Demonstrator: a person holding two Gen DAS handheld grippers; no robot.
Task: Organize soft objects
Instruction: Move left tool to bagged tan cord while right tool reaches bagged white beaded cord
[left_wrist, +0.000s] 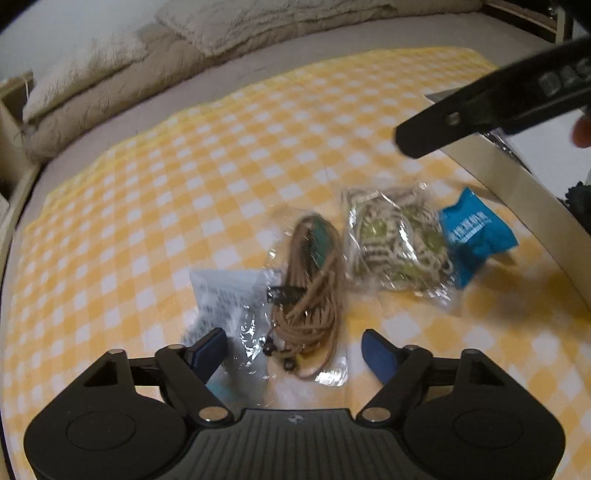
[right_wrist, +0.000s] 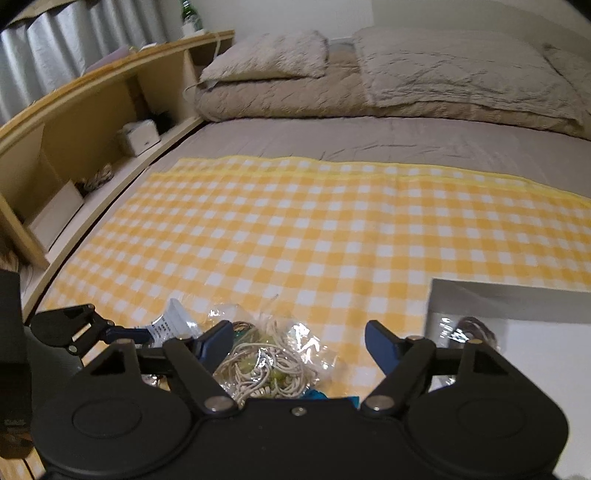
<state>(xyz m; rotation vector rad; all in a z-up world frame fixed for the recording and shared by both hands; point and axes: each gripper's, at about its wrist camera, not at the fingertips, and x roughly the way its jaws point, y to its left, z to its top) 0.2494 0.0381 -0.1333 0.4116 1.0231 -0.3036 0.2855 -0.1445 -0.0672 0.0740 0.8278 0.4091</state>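
Observation:
On the yellow checked cloth (left_wrist: 184, 177) lie a clear bag of brown cord (left_wrist: 314, 291), a clear bag of white and green cord (left_wrist: 397, 243) and a blue packet (left_wrist: 476, 236). A bag with a white label (left_wrist: 225, 295) lies beside the brown cord. My left gripper (left_wrist: 295, 350) is open, low over the near end of the brown cord bag. My right gripper (right_wrist: 299, 345) is open above the white and green cord bag (right_wrist: 273, 365). Its arm (left_wrist: 491, 110) shows in the left wrist view.
A white box (left_wrist: 535, 173) stands at the right edge of the cloth, also in the right wrist view (right_wrist: 517, 332), with a shiny wrapped item inside. Folded beige bedding (right_wrist: 369, 81) lies at the far end. A wooden shelf (right_wrist: 92, 129) runs along the left.

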